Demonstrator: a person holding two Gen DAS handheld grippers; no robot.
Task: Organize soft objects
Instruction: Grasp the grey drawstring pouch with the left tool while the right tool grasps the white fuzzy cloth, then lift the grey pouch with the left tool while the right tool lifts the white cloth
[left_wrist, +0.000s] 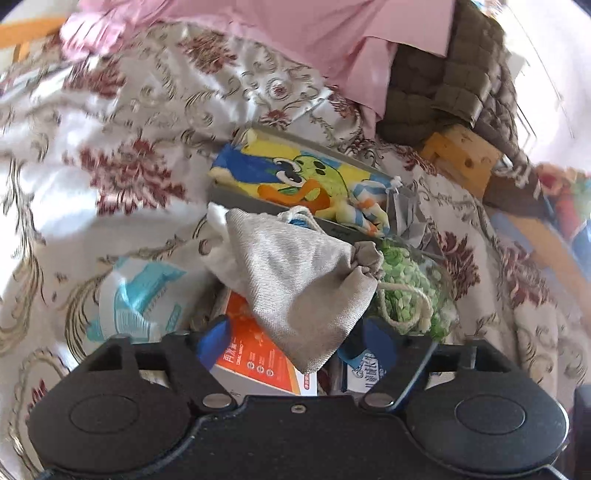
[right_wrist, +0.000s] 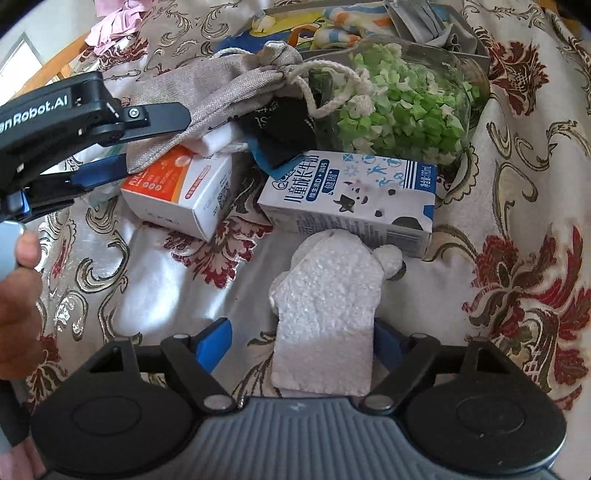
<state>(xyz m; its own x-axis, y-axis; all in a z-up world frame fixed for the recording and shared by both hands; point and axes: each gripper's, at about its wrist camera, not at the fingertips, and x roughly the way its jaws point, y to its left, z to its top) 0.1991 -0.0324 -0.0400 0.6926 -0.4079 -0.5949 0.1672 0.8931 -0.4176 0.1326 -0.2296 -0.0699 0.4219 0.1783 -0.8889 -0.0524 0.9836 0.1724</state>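
We work over a floral bedspread (right_wrist: 147, 280). Our left gripper (left_wrist: 291, 332) straddles the grey drawstring pouch (left_wrist: 295, 273), jaws not yet pinching it; our right gripper (right_wrist: 303, 343) likewise brackets the white fuzzy sock (right_wrist: 328, 314). We judge both grasps pending; next, close, lift, carry to the grey tray (left_wrist: 236, 199).

A glossy cream bedspread (right_wrist: 159, 295) with maroon flowers and gold scrolls carries everything. Directly on it: white fluffy sock (right_wrist: 325, 317) at centre, blue-and-white milk carton (right_wrist: 351, 195) at 12 o'clock, orange-and-white cardboard box (right_wrist: 181, 192) at 10 o'clock, and a clear jar of green paper stars (right_wrist: 399, 107) at 1 o'clock.
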